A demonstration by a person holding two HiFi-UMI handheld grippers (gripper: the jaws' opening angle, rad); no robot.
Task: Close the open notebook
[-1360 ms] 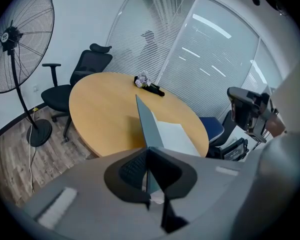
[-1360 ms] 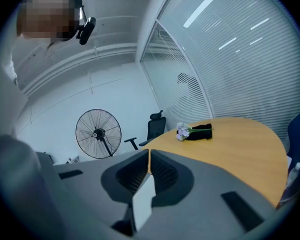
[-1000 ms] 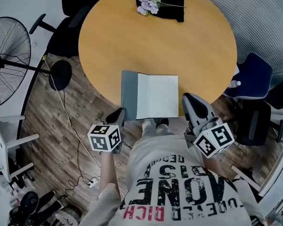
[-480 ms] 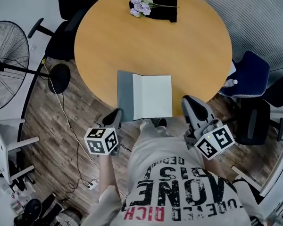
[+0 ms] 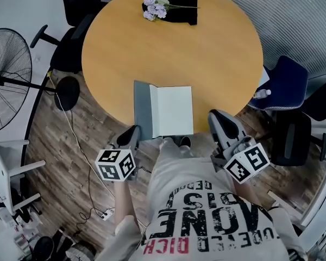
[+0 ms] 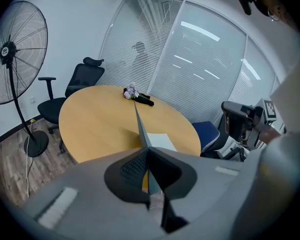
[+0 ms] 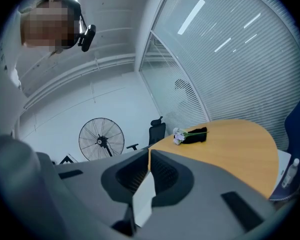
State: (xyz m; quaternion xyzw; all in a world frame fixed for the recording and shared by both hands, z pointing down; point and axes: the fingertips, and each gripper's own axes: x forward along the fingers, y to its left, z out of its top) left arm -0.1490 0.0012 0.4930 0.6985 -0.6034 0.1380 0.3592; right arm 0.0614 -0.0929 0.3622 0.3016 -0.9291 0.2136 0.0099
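Slid slightly toward 10 o'clock in the head view since a second ago, desk (image 5: 206, 53) and notebook (image 5: 171, 112) together, with both grippers kept just off the notebook's near corners. Lies open and flat at the desk's 6 o'clock rim, grey cover spread toward 9 o'clock, white page toward 3. Left gripper (image 5: 132, 133) off the rim at 7 o'clock, fingers closed on nothing. Right gripper (image 5: 217, 117) off the rim at 5 o'clock, fingers likewise closed and empty. Open desktop from the notebook out to 12 o'clock, with purple flowers (image 5: 154, 8) on a black cloth (image 5: 182, 7) there, well apart. Around the desk: blue chair (image 5: 285, 83) and bottle (image 5: 261, 93) at 4 o'clock, black chair (image 5: 70, 42) at 10, standing fan (image 5: 8, 78) at 9, cable (image 5: 79, 145) on the wooden floor at 8.
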